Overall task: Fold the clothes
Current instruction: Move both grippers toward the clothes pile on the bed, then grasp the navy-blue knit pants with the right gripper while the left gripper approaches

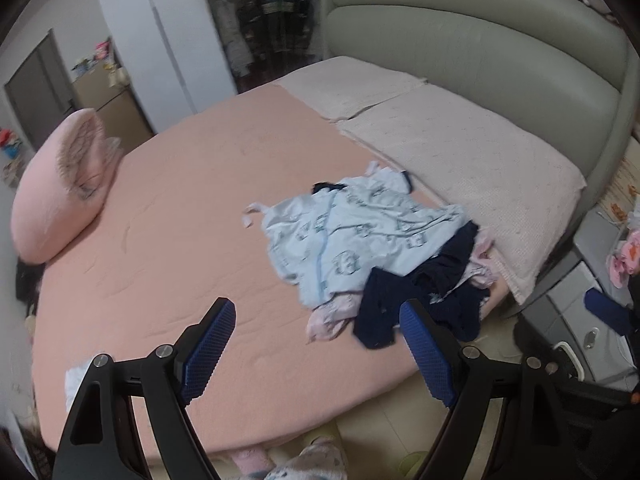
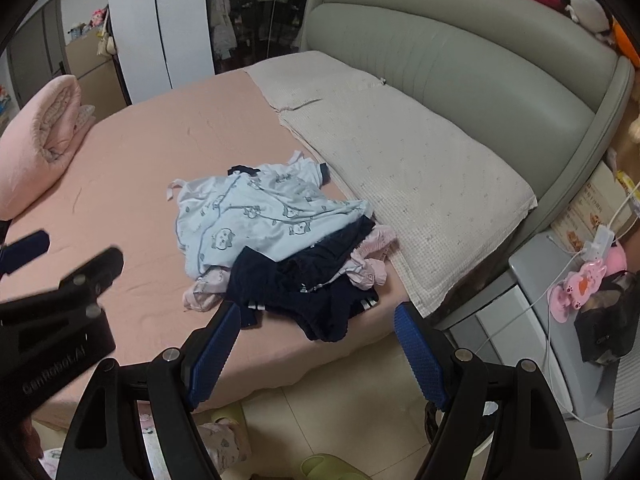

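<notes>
A heap of clothes lies on the pink bed (image 1: 180, 208) near its right edge, just beside the beige pillows (image 1: 472, 184). On top is a light blue printed top (image 1: 344, 236), crumpled so its shape is hard to read. Navy garments (image 2: 312, 284) spill from under it toward the bed edge, and pink clothing (image 2: 370, 258) beneath shows only in scraps. The left gripper (image 1: 316, 348) hangs above the bed with jaws spread wide, holding nothing. The right gripper (image 2: 318, 350) is likewise spread and empty, short of the heap. A rolled pink quilt (image 1: 56, 184) sits at the far left.
</notes>
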Tool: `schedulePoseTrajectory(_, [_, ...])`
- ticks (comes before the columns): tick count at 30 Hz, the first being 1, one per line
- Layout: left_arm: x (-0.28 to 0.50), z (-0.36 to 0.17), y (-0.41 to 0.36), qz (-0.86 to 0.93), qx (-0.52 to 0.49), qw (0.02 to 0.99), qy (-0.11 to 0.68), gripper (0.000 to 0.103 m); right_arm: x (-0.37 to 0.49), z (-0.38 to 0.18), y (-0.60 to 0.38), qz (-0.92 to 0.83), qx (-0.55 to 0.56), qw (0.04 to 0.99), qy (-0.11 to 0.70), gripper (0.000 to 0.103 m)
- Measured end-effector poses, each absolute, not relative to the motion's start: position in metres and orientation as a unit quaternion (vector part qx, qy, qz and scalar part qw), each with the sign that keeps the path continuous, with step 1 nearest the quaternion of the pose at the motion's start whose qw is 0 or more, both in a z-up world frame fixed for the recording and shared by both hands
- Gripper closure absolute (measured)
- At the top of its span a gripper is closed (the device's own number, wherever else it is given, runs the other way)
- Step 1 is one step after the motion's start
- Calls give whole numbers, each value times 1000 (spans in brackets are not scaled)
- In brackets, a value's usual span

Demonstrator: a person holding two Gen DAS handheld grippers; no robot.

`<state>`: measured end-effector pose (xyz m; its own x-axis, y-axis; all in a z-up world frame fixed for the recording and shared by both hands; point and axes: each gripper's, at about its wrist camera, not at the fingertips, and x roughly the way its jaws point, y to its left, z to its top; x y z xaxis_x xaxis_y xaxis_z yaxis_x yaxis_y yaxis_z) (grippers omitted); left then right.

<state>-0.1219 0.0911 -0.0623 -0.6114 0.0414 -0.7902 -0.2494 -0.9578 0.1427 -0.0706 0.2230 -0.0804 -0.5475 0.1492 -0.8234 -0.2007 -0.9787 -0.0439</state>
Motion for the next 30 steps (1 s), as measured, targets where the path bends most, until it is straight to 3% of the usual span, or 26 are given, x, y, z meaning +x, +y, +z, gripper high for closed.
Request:
schedulePoseTrajectory(8, [-147, -80, 108, 891, -415, 106, 150, 19, -74, -94, 237, 876, -467, 112, 39, 24])
schedulePoseTrajectory(19, [-172, -136, 82, 899, -404, 162, 51, 19, -97, -118, 256, 903, -411, 106, 66, 24])
schedulePoseTrajectory(30, [-177, -188, 80, 899, -403, 161, 57, 19, -118, -166, 274, 907, -396, 104, 96, 24])
